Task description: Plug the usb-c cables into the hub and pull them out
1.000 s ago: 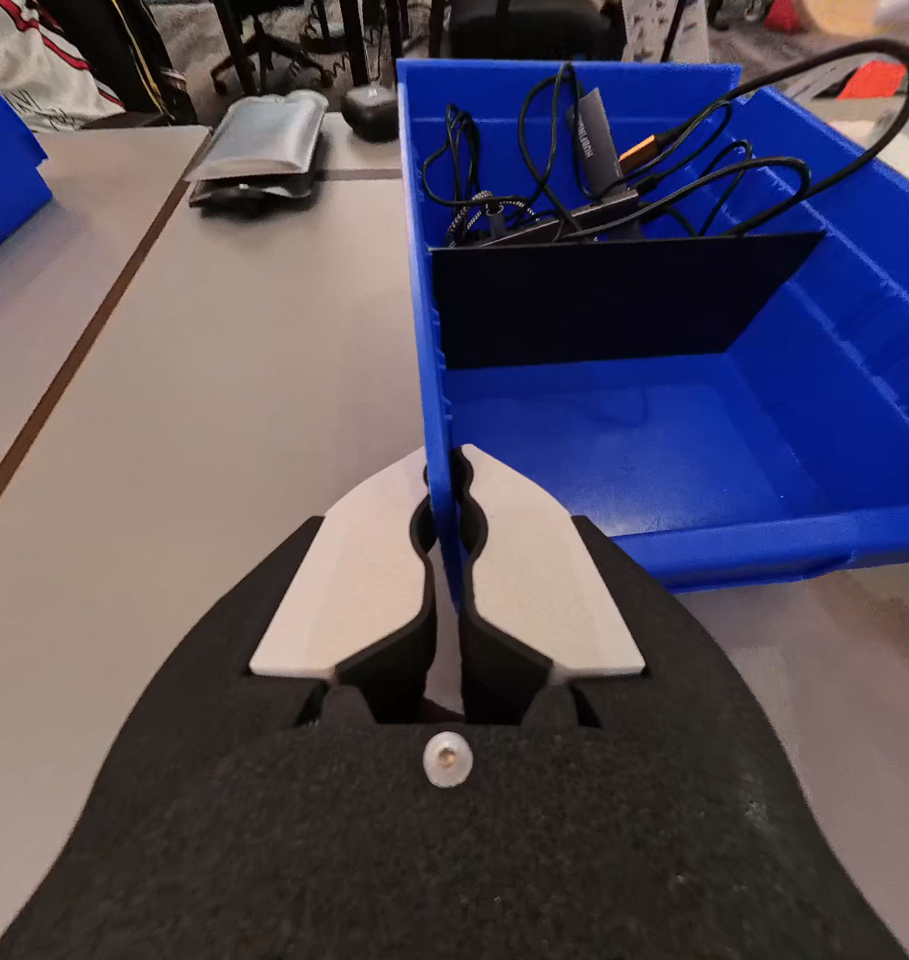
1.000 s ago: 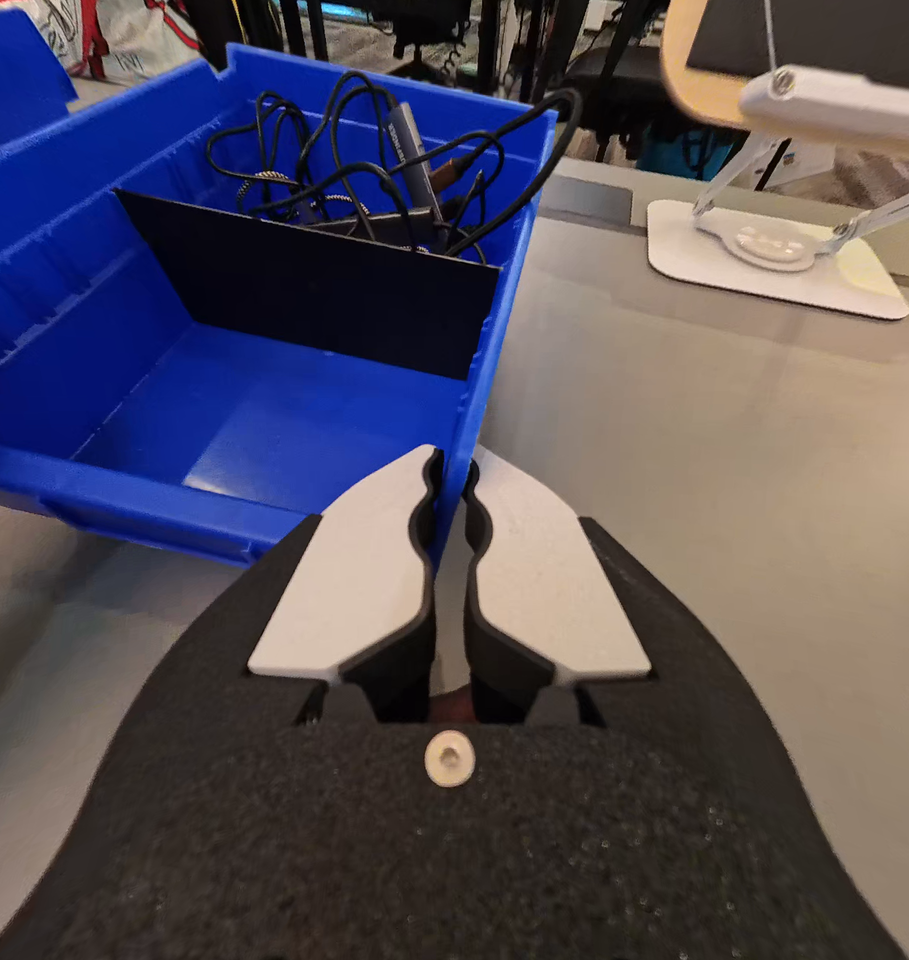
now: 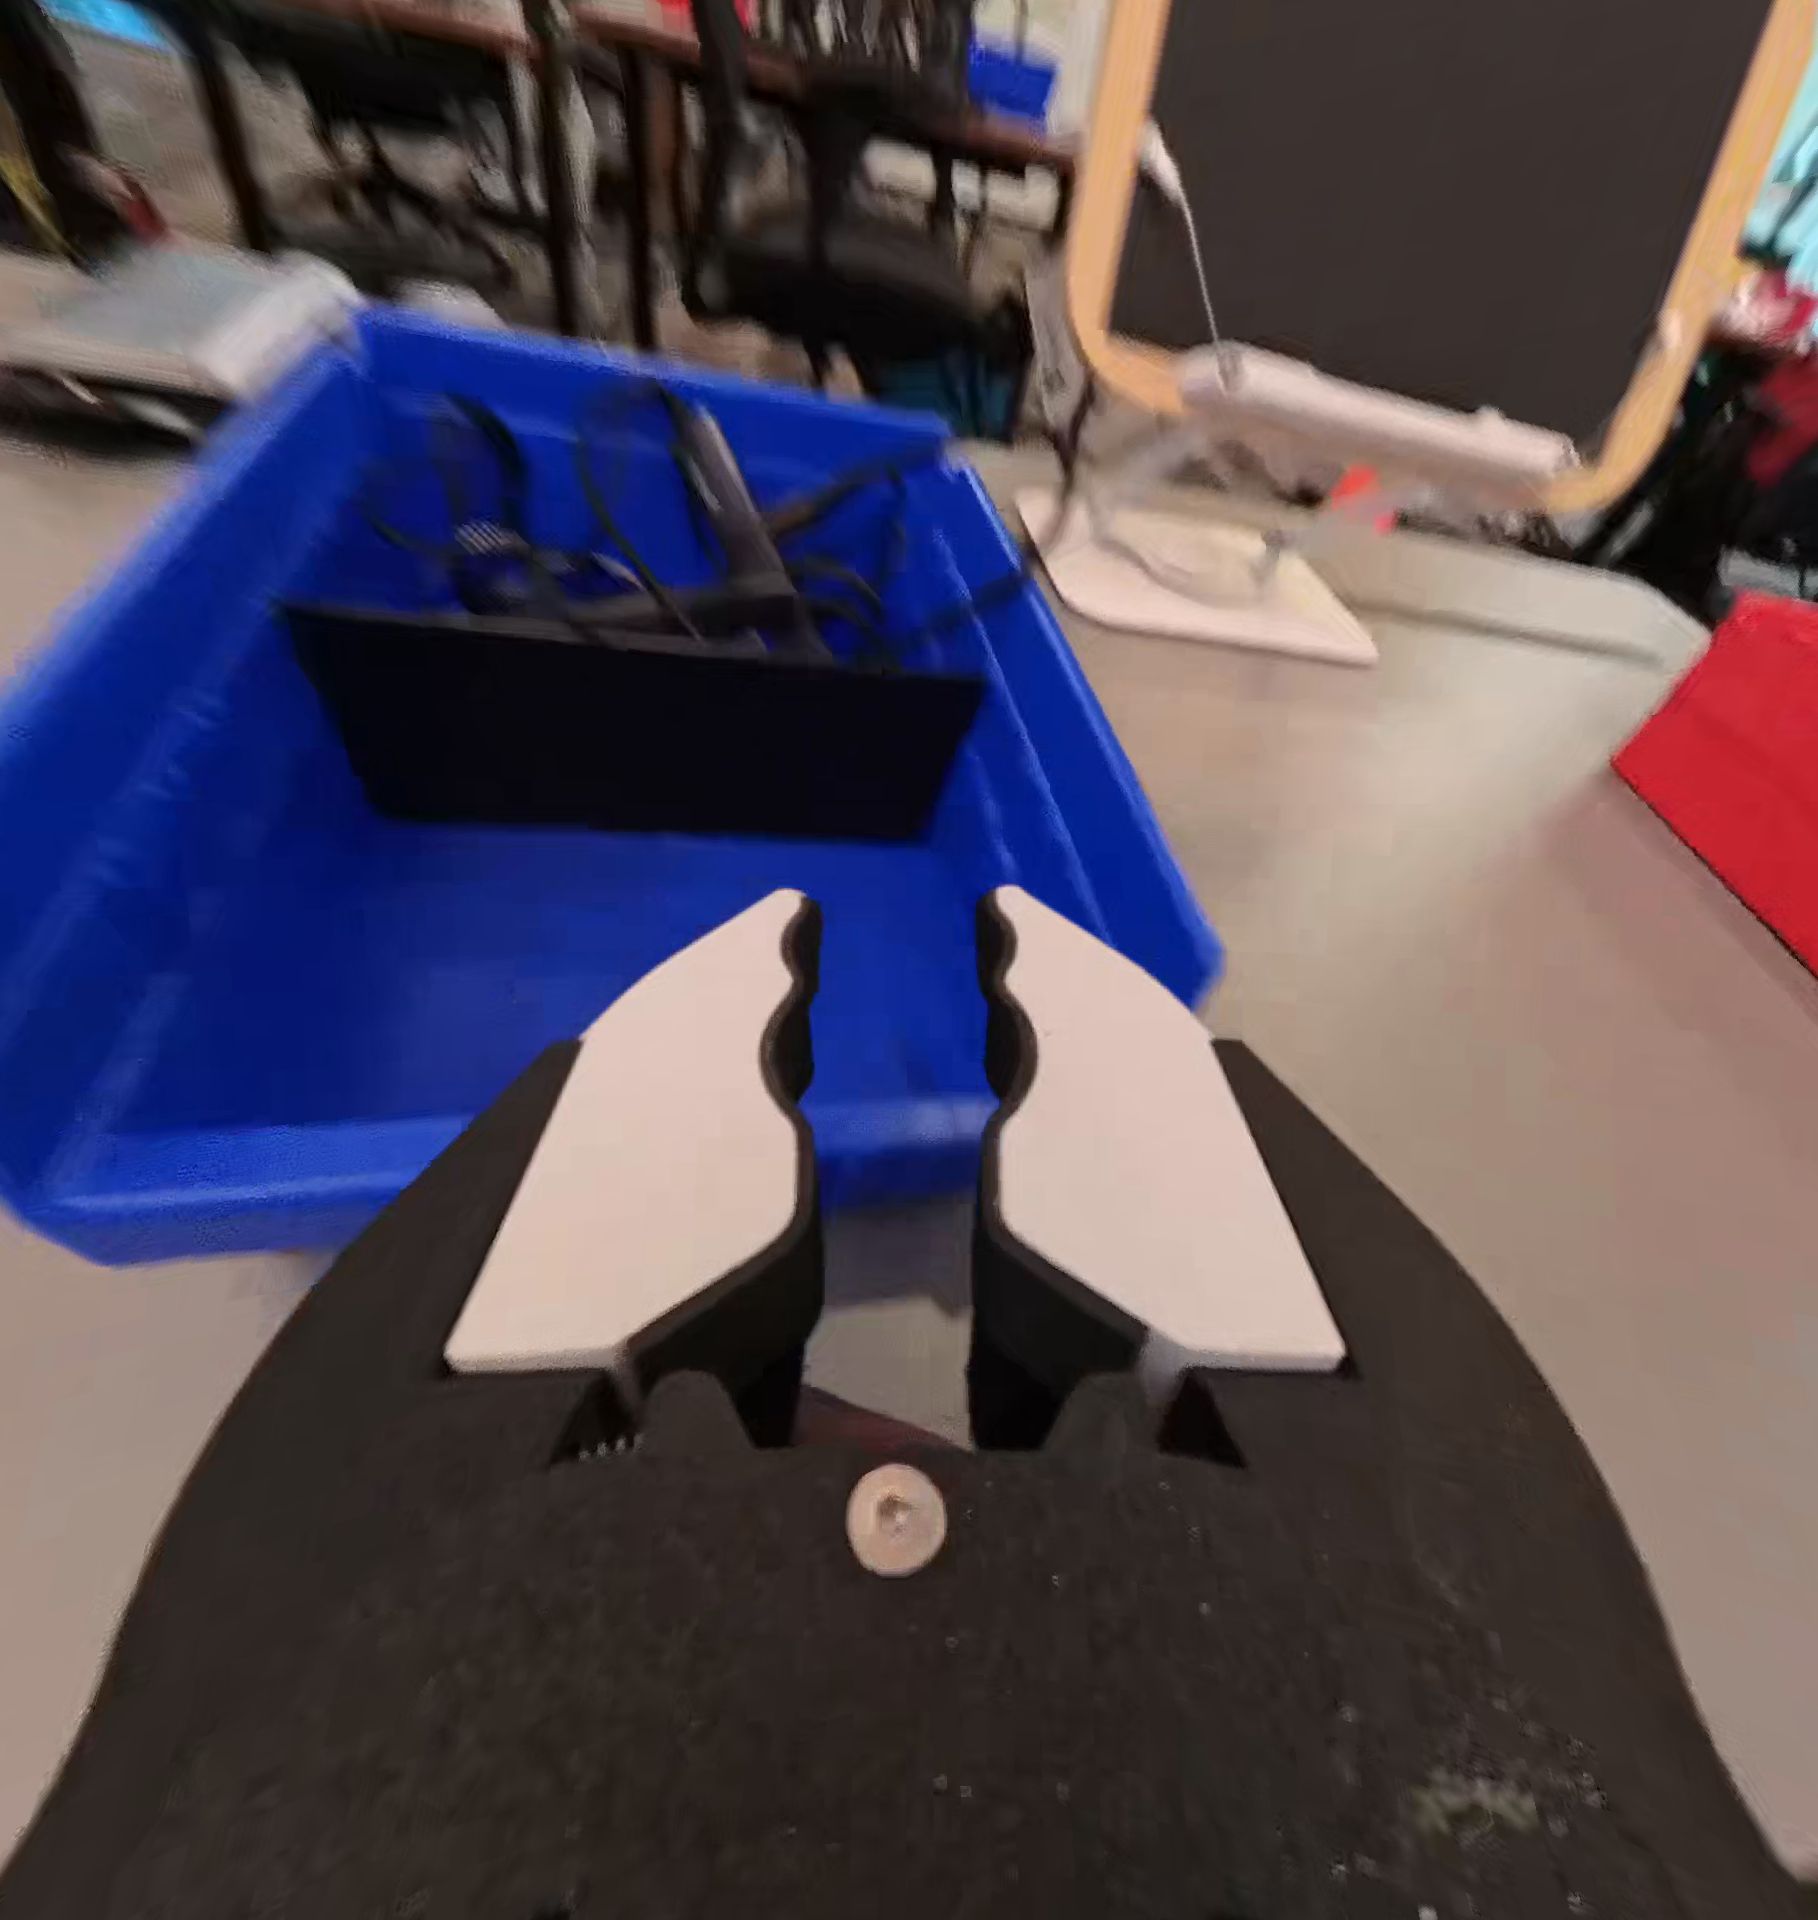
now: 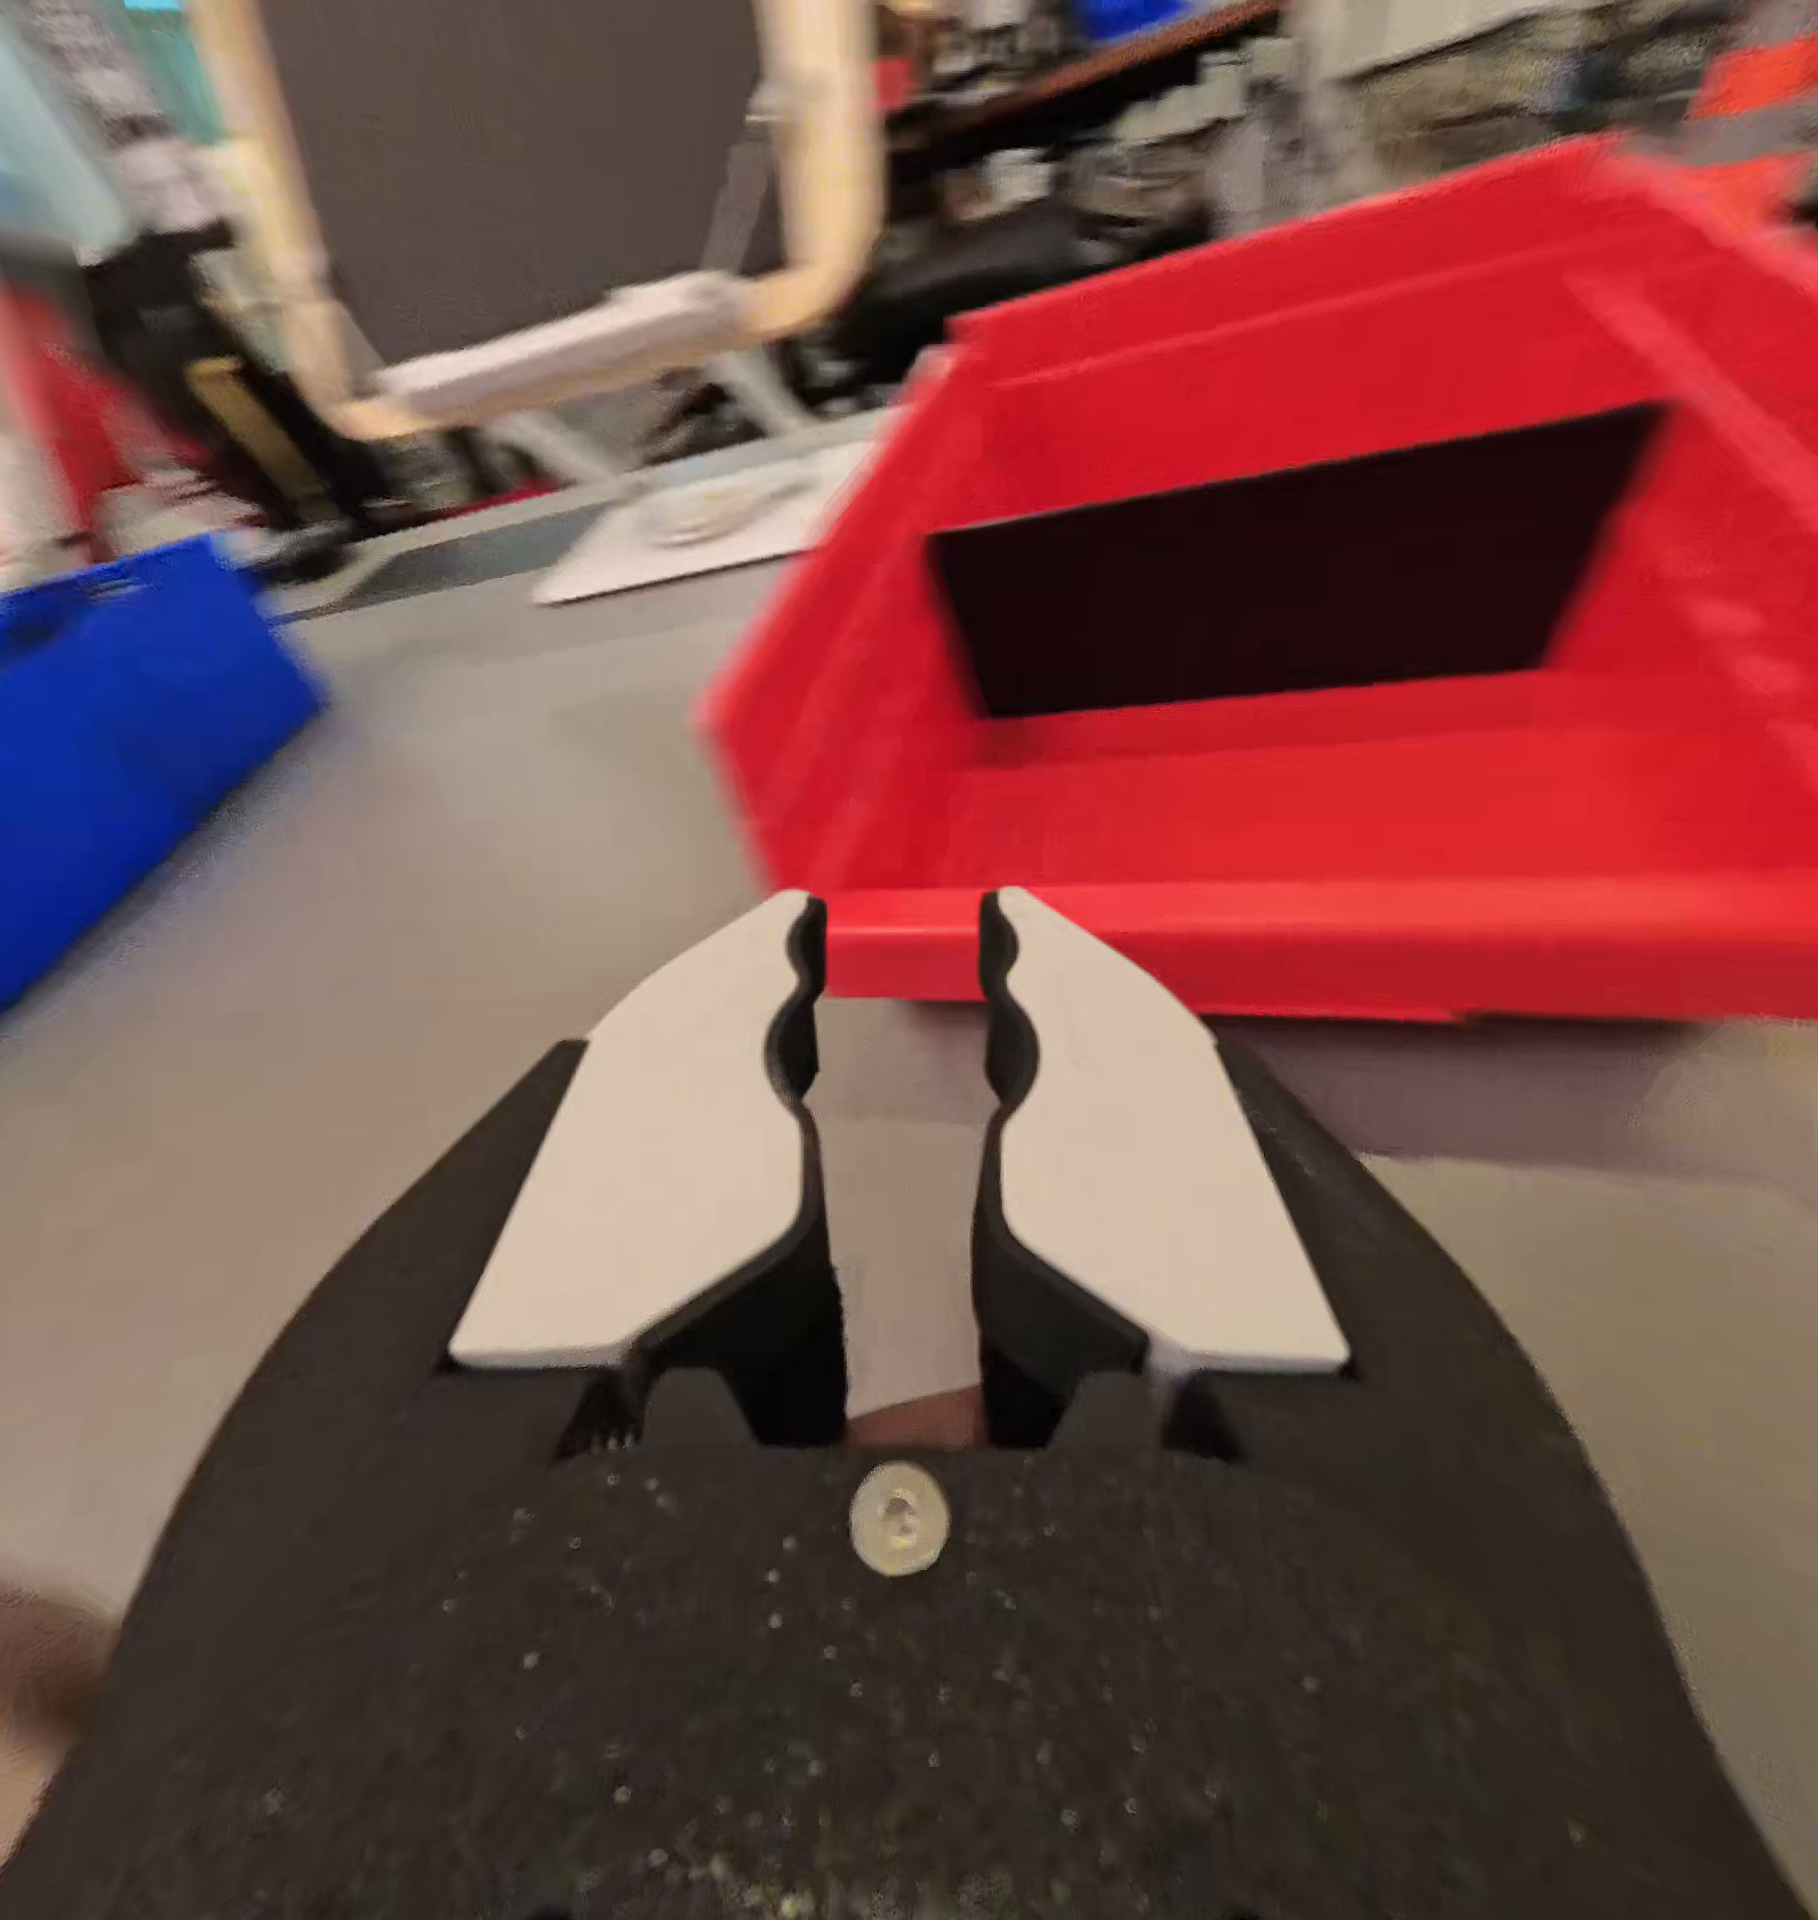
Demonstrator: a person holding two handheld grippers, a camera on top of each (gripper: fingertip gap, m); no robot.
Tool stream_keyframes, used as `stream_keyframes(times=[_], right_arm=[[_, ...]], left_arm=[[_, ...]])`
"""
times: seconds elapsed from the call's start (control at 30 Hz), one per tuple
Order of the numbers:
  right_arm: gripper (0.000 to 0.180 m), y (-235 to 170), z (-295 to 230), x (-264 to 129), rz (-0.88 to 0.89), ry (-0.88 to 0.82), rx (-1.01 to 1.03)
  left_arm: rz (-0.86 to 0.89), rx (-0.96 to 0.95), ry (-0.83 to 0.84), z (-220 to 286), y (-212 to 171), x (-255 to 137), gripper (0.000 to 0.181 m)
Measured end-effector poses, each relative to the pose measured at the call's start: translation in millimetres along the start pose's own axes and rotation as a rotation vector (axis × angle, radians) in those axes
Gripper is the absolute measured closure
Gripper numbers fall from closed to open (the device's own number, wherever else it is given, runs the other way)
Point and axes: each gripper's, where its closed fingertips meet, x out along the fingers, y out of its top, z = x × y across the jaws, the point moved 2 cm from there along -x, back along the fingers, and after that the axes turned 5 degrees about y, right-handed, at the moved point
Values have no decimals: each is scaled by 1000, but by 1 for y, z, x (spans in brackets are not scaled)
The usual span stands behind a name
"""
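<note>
Both grippers have let go of the blue bin's (image 3: pixel 105 935) side walls, which they pinched a second ago: left gripper (image 3: pixel 892 914) and right gripper (image 4: pixel 903 914) now both part-open and empty. Left faces the bin's empty front section; cables (image 3: pixel 614 520) and hub (image 3: pixel 723 488) lie tangled behind the divider (image 3: pixel 635 738). Right has swung toward a red bin (image 4: pixel 1300 831). Bin apparently placed; plugging not begun.

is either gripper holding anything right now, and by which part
Nothing is held. The left gripper and the right gripper both have their fingers apart with an empty gap between them.
</note>
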Motion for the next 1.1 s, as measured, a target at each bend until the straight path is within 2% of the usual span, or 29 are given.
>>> stream_keyframes(times=[0.1,0.17,0.27,0.37,0.43,0.53,0.7,1.1], right_arm=[[148,4,44,-7,-12,-138,9],[148,3,57,-8,-34,-187,-19],[151,-1,54,-1,-78,-145,-24],[155,-4,49,8,-108,-102,-17],[155,-3,50,8,-105,-102,-16],[155,-1,47,7,-87,-116,-61],[155,-2,40,8,-101,-114,-130],[156,-2,42,7,-92,-99,-94]], left_arm=[[-124,-33,-86,35,-34,-13,150],[-136,0,-96,45,-43,-26,149],[-95,86,-57,38,-42,-33,149],[-156,133,-37,24,-51,-23,147],[-205,121,-48,20,-56,-21,145],[-160,93,-68,20,-50,-22,145],[-183,99,-90,21,-54,-19,145],[-200,59,-132,25,-56,-18,146]])
